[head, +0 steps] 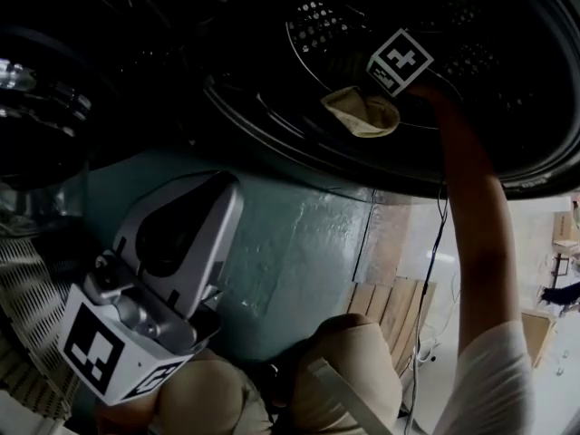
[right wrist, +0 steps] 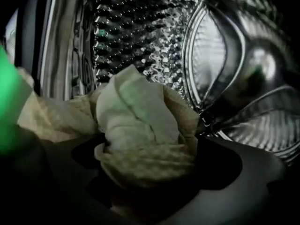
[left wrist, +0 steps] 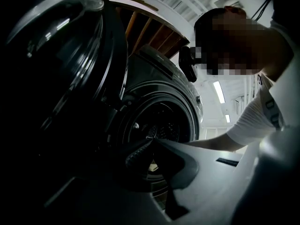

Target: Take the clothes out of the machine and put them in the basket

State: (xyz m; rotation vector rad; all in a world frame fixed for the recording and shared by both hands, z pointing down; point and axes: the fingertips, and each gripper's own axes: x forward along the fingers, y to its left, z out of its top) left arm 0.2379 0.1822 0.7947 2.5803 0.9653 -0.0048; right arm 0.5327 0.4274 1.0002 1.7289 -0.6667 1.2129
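The job looks early: one pale bundle of clothes, one garment or two I cannot tell, lies at 6 o'clock in the single drum, with the grab, lift and carry to the basket all left. Of two tools, the right hand-held gripper stands wide around the bundle, not pinching. The left hand-held gripper, jaws together and empty, hangs outside at 7 o'clock in the head view.

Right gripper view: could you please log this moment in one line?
right gripper open around cloth in drum | left gripper shut, outside drum
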